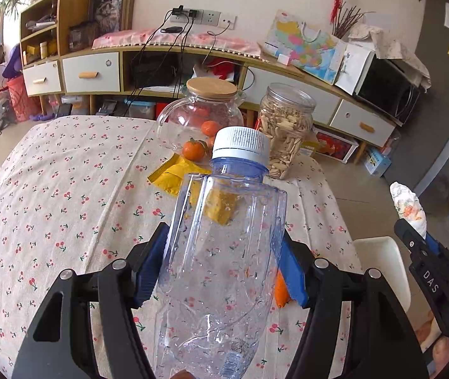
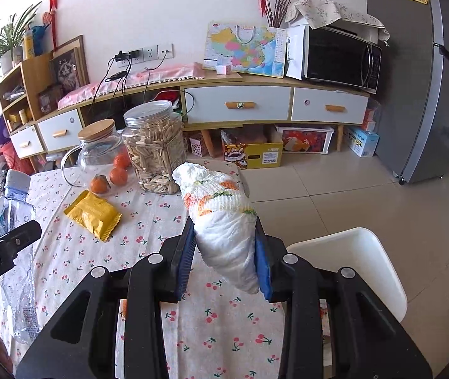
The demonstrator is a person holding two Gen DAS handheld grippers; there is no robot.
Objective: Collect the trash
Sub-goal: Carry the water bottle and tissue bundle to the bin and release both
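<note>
Your left claw (image 1: 224, 271) is clamped on the empty bottle (image 1: 224, 252), your right claw (image 2: 224, 262) on the rolled diaper (image 2: 224, 221), both lifted above the desk (image 2: 224, 331). The yellow wrapper (image 2: 93, 213) lies beside the tangerines (image 2: 110, 178) (probably next). Find a bin first; none shows.

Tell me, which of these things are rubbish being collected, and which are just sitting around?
Part of the job:
- empty plastic bottle, clamped in the left gripper
- rolled-up diaper, clamped in the right gripper
- yellow wrapper, probably trash, lying on the table

Just lying about:
- glass jug
- tangerines
- jar of seeds
</note>
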